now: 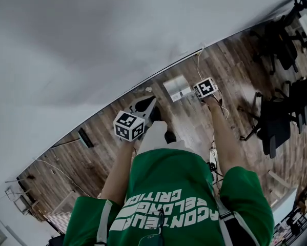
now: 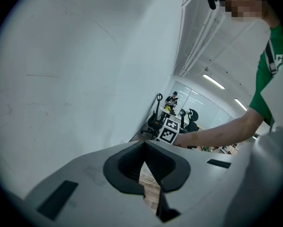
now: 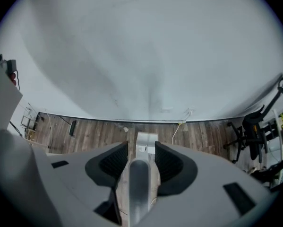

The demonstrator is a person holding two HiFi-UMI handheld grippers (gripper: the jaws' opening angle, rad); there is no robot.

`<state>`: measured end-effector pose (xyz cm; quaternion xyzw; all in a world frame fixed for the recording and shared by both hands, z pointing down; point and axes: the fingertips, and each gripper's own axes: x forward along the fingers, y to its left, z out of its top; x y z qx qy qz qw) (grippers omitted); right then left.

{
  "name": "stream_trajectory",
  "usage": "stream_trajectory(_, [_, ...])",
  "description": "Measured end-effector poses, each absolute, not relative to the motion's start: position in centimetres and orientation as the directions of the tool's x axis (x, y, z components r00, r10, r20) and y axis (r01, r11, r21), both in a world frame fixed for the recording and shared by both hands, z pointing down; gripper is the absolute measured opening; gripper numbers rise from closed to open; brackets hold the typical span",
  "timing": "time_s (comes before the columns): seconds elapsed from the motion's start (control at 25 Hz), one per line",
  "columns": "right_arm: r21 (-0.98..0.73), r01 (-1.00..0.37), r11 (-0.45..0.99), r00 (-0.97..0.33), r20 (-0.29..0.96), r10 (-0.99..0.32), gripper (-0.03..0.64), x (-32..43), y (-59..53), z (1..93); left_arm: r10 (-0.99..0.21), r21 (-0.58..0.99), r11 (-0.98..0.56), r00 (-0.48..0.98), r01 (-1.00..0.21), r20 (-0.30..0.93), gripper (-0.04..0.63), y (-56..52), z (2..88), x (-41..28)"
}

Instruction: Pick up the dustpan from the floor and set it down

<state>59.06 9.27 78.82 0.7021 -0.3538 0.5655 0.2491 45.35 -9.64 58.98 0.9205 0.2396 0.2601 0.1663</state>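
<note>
The grey dustpan (image 1: 177, 87) rests on the wooden floor close to the white wall. In the right gripper view its pan (image 3: 146, 142) lies straight below and its long handle (image 3: 139, 183) rises between the jaws. My right gripper (image 3: 141, 148) points steeply down around that handle, with a thin strip of floor showing on each side of it, so the pads stand off it. In the head view its marker cube (image 1: 205, 87) is just right of the pan. My left gripper (image 2: 144, 145) is held up to the left, tips together, nothing in them.
The white wall (image 1: 91, 45) runs along the floor's far edge. A white cable (image 1: 199, 60) trails from the skirting. Black office chairs (image 1: 276, 122) stand at the right. A small dark object (image 1: 85, 137) lies by the wall at the left. My shoe (image 1: 169, 136) is near the dustpan.
</note>
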Motion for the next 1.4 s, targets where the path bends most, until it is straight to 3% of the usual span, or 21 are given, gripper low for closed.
stream_trajectory(0.24, [-0.049,-0.752,-0.657,0.245,0.905,-0.347,0.166,58.7,10.8,71.9,0.479,0.398,-0.856,0.797,0.331,0.368,-0.003,-8.8,57.0,44.1])
stream_trajectory(0.48, [-0.026,-0.721,-0.693,0.434,0.763,-0.480,0.166,56.3,13.9,64.3,0.390,0.372,-0.891,0.858,0.261,0.334,-0.003,-7.7,54.6,42.4])
stream_trajectory(0.72, [-0.103,-0.675,-0.730,0.493,0.674,-0.551,0.140,51.9,16.7,60.5,0.333,0.354,-0.909,0.892,0.218,0.305,-0.003,-5.8,52.2,39.8])
stream_trajectory(0.88, [-0.128,-0.661,-0.739,0.530,0.618,-0.581,0.058,49.3,17.8,58.2,0.334,0.335,-0.914,0.893,0.228,0.303,-0.003,-3.8,51.1,38.2])
stream_trajectory(1.04, [-0.147,-0.656,-0.741,0.551,0.577,-0.602,0.016,46.5,18.9,56.6,0.357,0.325,-0.910,0.886,0.258,0.296,-0.003,-1.6,50.4,36.7])
stream_trajectory(1.4, [-0.168,-0.621,-0.766,0.608,0.513,-0.606,0.008,40.4,19.2,54.0,0.435,0.308,-0.883,0.864,0.353,0.255,-0.003,-0.8,49.0,34.1])
